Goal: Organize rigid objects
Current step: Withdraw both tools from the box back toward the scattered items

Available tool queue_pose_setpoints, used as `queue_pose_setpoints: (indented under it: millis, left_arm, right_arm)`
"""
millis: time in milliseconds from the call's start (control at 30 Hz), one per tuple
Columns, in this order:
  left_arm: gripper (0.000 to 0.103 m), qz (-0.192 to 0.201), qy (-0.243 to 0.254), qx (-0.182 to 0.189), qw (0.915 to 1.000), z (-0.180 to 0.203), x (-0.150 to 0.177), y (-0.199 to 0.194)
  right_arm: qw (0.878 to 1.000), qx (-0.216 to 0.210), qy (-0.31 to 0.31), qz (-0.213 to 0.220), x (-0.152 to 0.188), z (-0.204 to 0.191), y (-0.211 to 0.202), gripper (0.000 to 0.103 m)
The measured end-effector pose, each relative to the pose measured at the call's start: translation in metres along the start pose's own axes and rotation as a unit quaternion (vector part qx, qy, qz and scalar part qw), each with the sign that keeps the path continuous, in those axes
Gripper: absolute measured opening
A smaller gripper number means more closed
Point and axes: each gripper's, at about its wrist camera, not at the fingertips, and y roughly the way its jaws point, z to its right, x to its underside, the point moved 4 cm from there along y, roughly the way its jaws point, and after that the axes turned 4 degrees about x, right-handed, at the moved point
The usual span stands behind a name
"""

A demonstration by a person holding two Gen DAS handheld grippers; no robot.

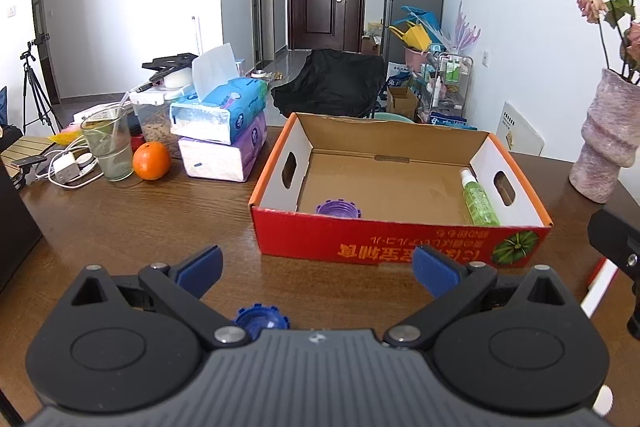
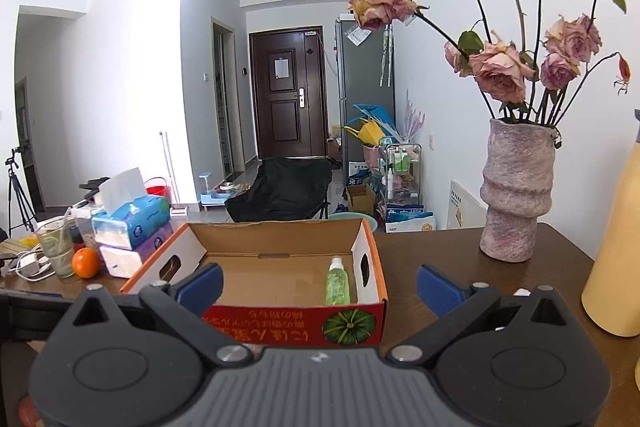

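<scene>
Left wrist view: the left gripper (image 1: 317, 271) hangs above the table (image 1: 132, 227), jaws spread and holding nothing, a blue cap (image 1: 261, 318) just below. The box (image 1: 400, 239) holds a purple cap (image 1: 338, 207) and a green bottle (image 1: 478, 201).

Right wrist view: the right gripper (image 2: 319, 289) is spread wide and holds nothing, facing the box (image 2: 296, 323) with the bottle (image 2: 337, 283) inside.

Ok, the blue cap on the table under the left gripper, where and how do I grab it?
Take the blue cap across its notched rim, coming straight down from above. It lies flat on the table, low and round, so a side approach gives little to grip. The left gripper has its jaws open, but the cap sits behind the fingertips, half hidden by the body; pull back first.
</scene>
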Motion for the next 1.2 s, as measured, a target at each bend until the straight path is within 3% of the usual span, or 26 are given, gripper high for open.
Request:
queue_pose_setpoints:
  millis: [567, 1200]
  left_arm:
    - [0.103, 0.018, 0.008, 0.021, 0.9996, -0.017, 0.041, -0.080]
    - [0.103, -0.007, 0.014, 0.013, 0.9998, -0.057, 0.104, -0.128]
  right_arm:
    - [1.000, -0.005, -0.003, 0.008, 0.035, -0.009, -0.083, 0.103]
    - [1.000, 0.003, -0.002, -0.027, 0.084, -0.017, -0.139, 0.103]
